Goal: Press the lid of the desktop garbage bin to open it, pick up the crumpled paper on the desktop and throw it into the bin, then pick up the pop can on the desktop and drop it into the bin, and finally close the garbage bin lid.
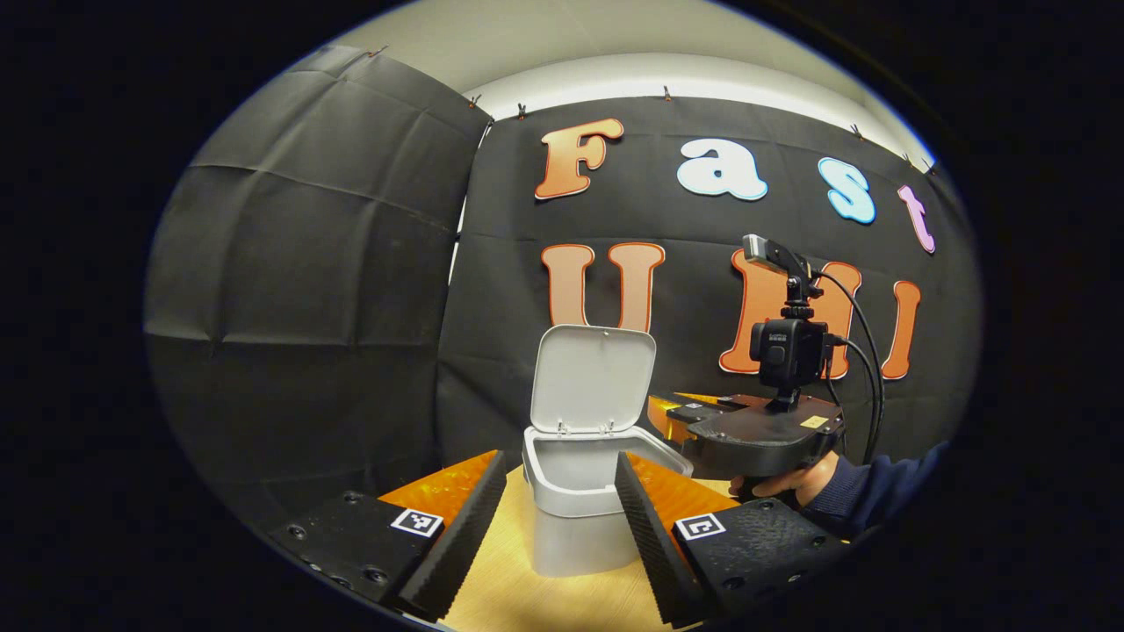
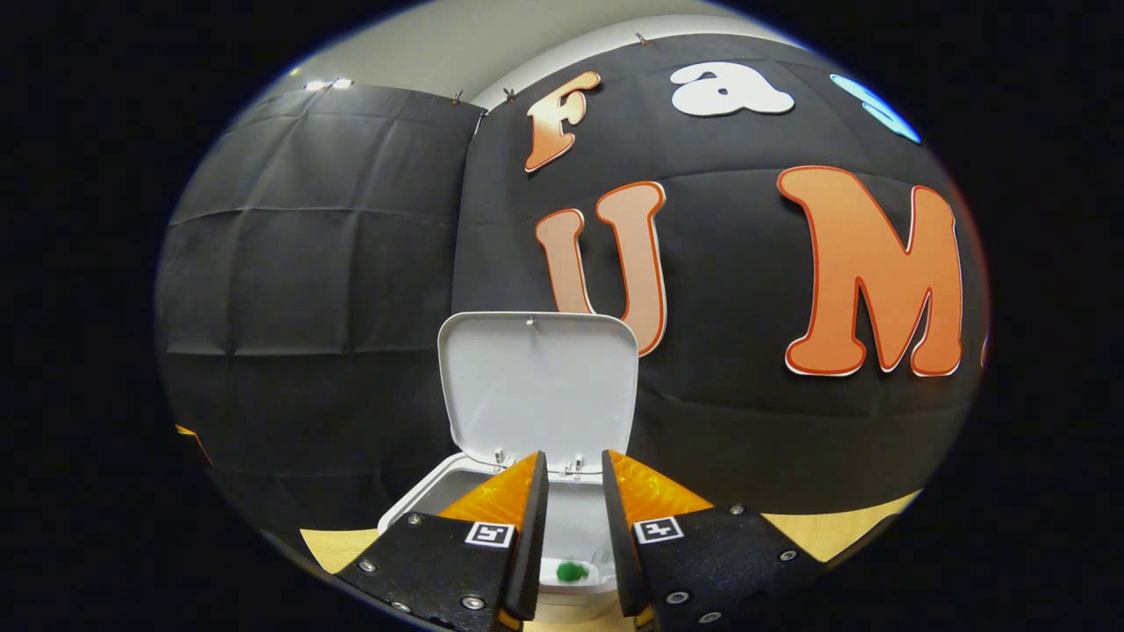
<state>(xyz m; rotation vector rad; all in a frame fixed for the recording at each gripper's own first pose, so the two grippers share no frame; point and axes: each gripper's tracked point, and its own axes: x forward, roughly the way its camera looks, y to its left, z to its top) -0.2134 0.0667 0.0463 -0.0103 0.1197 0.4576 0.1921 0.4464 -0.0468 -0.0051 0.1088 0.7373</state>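
The pale grey desktop bin (image 1: 580, 535) stands on the wooden table with its lid (image 1: 593, 377) swung up and upright. My left gripper (image 1: 560, 456) is open wide just in front of it, fingers either side of the bin's front and apart from it. My right gripper (image 1: 669, 423), held by a hand (image 1: 790, 481), hovers at the bin's right rim. In the right gripper view the right gripper (image 2: 572, 456) points down over the bin's mouth (image 2: 421, 500), jaws a narrow gap apart with nothing between them. A small green thing (image 2: 572, 572) lies low inside; I cannot tell what it is.
Black cloth walls stand close behind and left of the bin. Light wooden tabletop (image 1: 527, 597) shows under my left gripper's fingers and also to the right of the bin (image 2: 834, 531). A dark blue sleeve (image 1: 878, 491) reaches in from the right.
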